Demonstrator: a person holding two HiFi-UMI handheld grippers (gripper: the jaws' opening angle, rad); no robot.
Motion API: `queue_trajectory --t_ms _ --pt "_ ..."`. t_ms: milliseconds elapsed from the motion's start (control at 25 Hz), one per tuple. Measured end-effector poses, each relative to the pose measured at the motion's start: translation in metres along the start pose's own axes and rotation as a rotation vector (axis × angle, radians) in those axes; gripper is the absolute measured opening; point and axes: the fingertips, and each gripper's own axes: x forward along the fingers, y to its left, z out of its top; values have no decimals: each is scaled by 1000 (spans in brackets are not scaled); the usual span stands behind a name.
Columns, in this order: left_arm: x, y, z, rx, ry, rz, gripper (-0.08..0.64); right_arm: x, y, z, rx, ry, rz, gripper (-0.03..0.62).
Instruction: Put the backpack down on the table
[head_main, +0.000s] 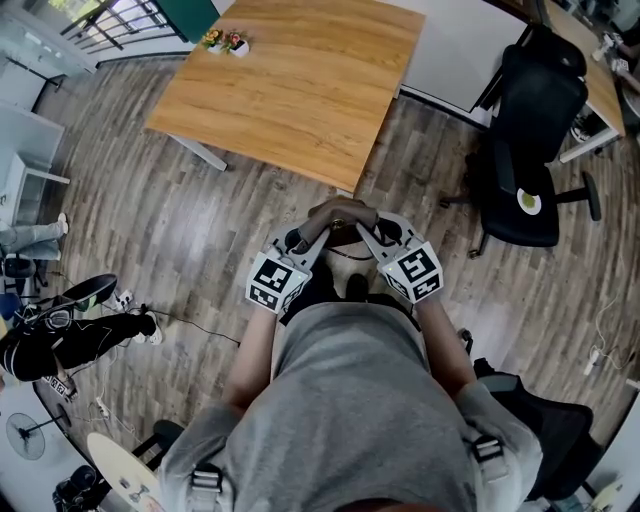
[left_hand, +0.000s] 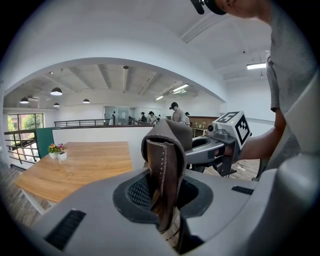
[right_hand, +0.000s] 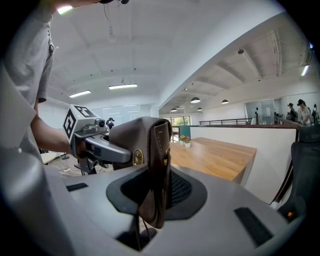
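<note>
While the grey wood-plank floor (head_main: 200, 220) stretches under the person and the wide rectangular light-wood desk (head_main: 300, 80) stands just ahead with a small white pot of flowers (head_main: 225, 42) at its far corner, the brown leather backpack (head_main: 340, 212) has not reached that desk. It hangs in the air close to the person's body, just short of the desk's near edge. The putting-down therefore looks wholly undone; by this reading the bag has yet to be carried forward over the desktop, lowered until it rests there, and let go.

Both tools carry it. The grey handheld left gripper (head_main: 318, 228), with a black-and-white marker cube (head_main: 275, 282), has its fingers (left_hand: 140, 192) pinching a folded brown leather strap (left_hand: 167, 165) at the bag's top. The matching right gripper (head_main: 368, 230) has its fingers (right_hand: 177, 190) clamped on the leather from the other side, beside a small round brass badge (right_hand: 138, 157).

Much is hidden. In the head view the two grippers and the person's grey shirt (head_main: 350, 400) cover nearly the whole bag, so only its top and a pale strip below show. Its size, its fill and whether it hangs straight cannot be told. Each gripper view is filled by its own grey body and the strap, and nothing of the bag's lower part appears.
</note>
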Motion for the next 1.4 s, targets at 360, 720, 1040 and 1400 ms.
queue_trajectory --t_ms 360,720,1040,1400 --pt "-4 6 5 7 -10 12 71 6 1 8 -2 -15 10 72" --pt "-9 15 9 21 -3 18 71 13 3 15 -9 -21 18 72" --pt "-14 23 6 20 2 22 71 22 8 15 -11 -21 19 72" --pt "-7 40 0 11 11 12 71 38 2 12 13 1 4 72"
